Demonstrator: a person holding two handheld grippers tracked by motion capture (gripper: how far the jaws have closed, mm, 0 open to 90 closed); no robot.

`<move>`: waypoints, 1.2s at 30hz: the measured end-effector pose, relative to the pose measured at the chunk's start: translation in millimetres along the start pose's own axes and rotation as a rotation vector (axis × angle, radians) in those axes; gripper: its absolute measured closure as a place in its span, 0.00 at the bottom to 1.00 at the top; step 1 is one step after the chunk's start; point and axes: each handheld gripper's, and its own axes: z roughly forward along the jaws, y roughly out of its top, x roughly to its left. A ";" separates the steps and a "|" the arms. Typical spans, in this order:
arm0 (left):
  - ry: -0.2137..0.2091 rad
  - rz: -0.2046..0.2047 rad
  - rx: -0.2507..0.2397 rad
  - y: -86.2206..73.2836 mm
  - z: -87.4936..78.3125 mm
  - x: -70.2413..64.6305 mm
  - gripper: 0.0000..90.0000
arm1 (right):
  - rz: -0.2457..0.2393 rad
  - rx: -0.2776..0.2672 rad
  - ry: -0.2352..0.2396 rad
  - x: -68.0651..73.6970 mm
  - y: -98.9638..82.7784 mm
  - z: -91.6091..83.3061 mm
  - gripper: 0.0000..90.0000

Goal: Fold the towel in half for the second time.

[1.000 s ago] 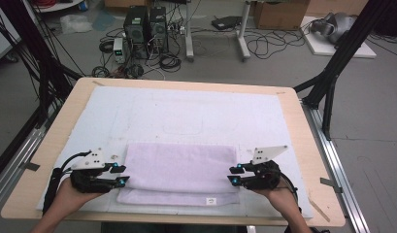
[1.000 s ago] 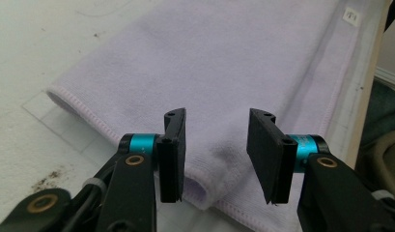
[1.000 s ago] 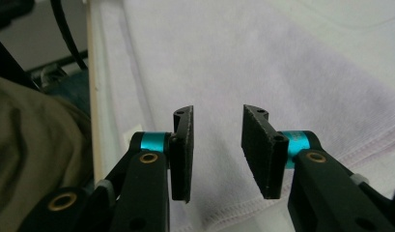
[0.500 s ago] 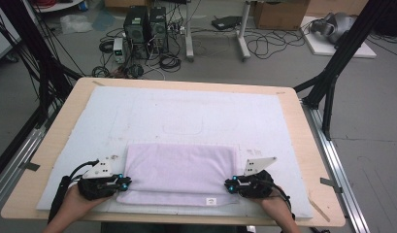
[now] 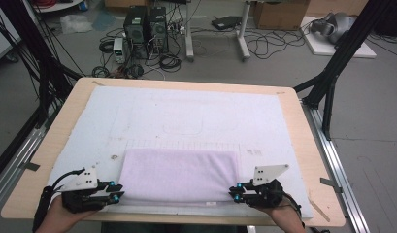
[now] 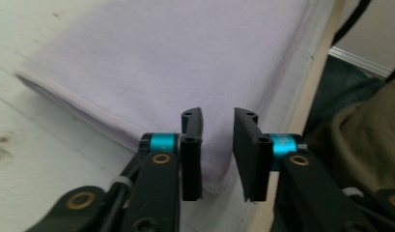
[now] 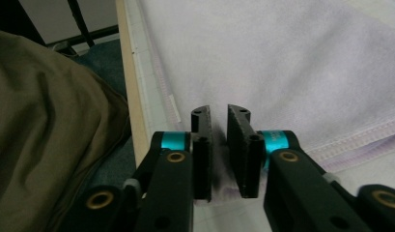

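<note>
Grey floor (image 5: 375, 121) with cables (image 5: 278, 46), computer towers (image 5: 146, 23) behind the table (image 5: 312, 145)

A folded lilac towel (image 5: 179, 175) lies on the white mat (image 5: 186, 116) that covers my wooden counter (image 5: 303, 145), close to the near edge. My left tongs (image 5: 119, 191) sit at the towel's near left corner, my right tongs (image 5: 233, 192) at its near right corner, both pointing inward at it. Their jaws have just been opening a little. Past the counter's far edge, computer towers (image 5: 146, 24) and tangled cables (image 5: 264, 46) sit on the grey floor.
</note>
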 end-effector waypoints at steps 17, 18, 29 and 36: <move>0.206 -0.072 -0.069 35.1 34.9 64.1 0.53 | 0.103 -0.073 -0.145 -85.9 39.0 10.6 0.54; 0.214 -0.080 -0.064 36.6 37.9 69.2 0.52 | 0.109 -0.088 -0.147 -89.7 40.2 11.8 0.52; 0.269 -0.127 0.047 35.4 69.5 92.9 0.51 | 0.147 0.021 -0.191 -107.0 26.6 37.4 0.47; 0.286 -0.144 0.046 29.9 72.5 91.5 0.50 | 0.132 0.088 -0.228 -102.3 26.1 45.2 0.46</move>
